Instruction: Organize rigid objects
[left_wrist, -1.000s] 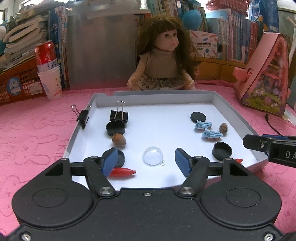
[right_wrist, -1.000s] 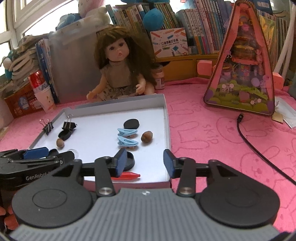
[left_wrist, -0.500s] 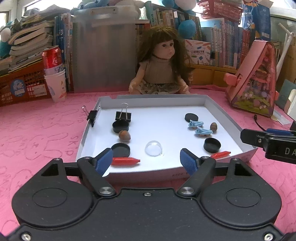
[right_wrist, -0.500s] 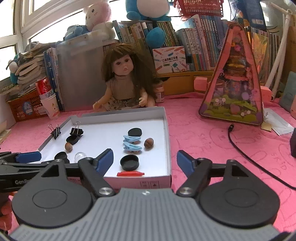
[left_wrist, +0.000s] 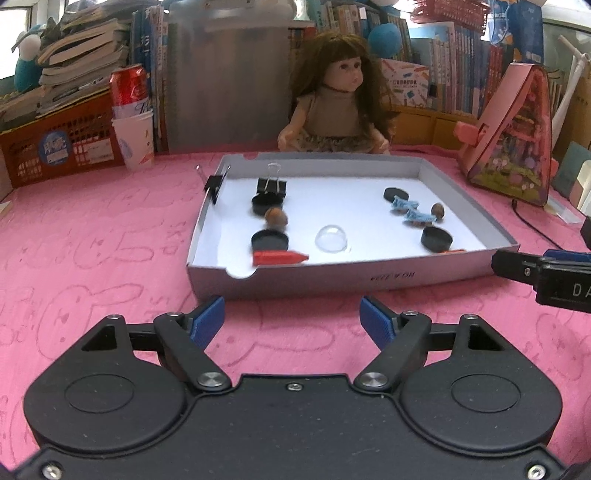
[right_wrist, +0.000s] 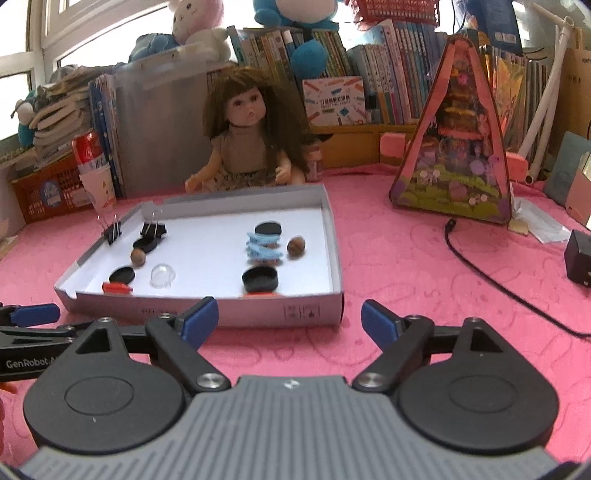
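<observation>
A shallow white tray (left_wrist: 332, 277) on the pink cloth holds small things. On its left lie a binder clip (left_wrist: 272, 185), black caps (left_wrist: 269, 240), a nut (left_wrist: 276, 217) and a red piece (left_wrist: 279, 257). A clear dome (left_wrist: 331, 238) sits in the middle. To the right are blue hair clips (left_wrist: 412, 210), a second nut (left_wrist: 438, 210) and another cap (left_wrist: 436, 238). My left gripper (left_wrist: 291, 317) hangs open and empty over the cloth before the tray's front wall. My right gripper (right_wrist: 289, 318) is also short of the tray (right_wrist: 258, 312), its jaws opening with nothing between them.
A second binder clip (left_wrist: 213, 184) grips the tray's left wall. Behind the tray sits a doll (left_wrist: 341, 107); a pink toy house (left_wrist: 517, 140) stands to the right, a can in a paper cup (left_wrist: 131, 110) to the left. A black cable (right_wrist: 480, 266) crosses the cloth.
Both grippers have drawn back from over the tray's near part to the cloth in front of it. Both pairs of jaws have spread wider. The items in the tray lie as before.
</observation>
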